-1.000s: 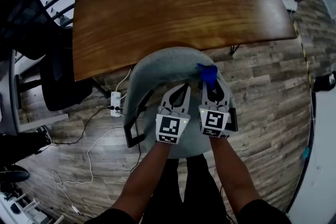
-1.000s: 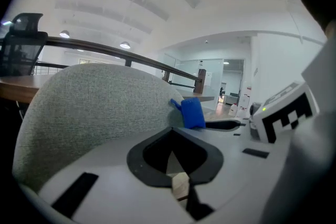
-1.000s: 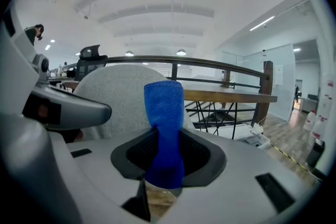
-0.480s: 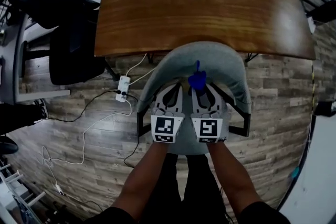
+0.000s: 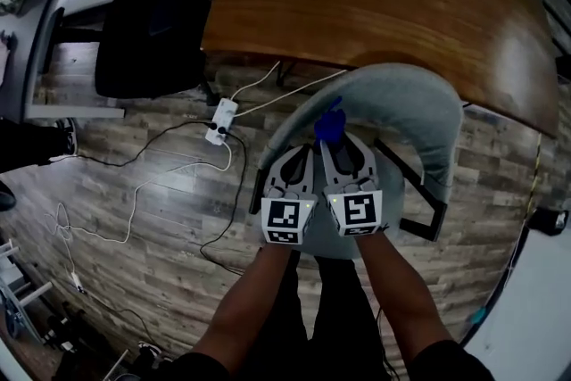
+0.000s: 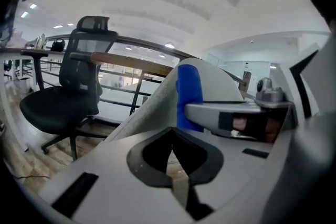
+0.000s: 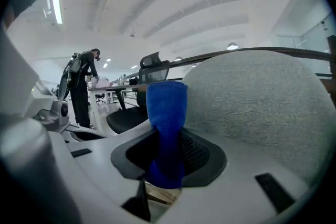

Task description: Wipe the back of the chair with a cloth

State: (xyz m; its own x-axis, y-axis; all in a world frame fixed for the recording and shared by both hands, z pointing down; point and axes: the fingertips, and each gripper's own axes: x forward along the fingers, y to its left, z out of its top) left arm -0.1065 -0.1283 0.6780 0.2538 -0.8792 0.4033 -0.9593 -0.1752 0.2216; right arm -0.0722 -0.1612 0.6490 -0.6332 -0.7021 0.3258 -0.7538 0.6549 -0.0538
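Note:
A grey fabric chair stands in front of me, its curved back [image 5: 393, 94] toward the wooden table [image 5: 375, 4]. My right gripper [image 5: 332, 141] is shut on a blue cloth [image 5: 329, 126], which sticks up out of the jaws [image 7: 167, 128] beside the chair back [image 7: 262, 107]. My left gripper [image 5: 298, 163] is close beside it on the left, shut with nothing in it. In the left gripper view the blue cloth [image 6: 189, 94] shows against the grey chair back [image 6: 152, 107].
A black office chair [image 5: 152, 40] stands at the left by the table. A white power strip [image 5: 220, 122] and loose cables [image 5: 152, 192] lie on the wood floor. The grey chair's black armrest [image 5: 426, 210] is at the right. A person [image 7: 79, 89] stands far off.
Both grippers and the blue cloth have moved left along the chair back, from its right part toward its left side. The head view has swung too.

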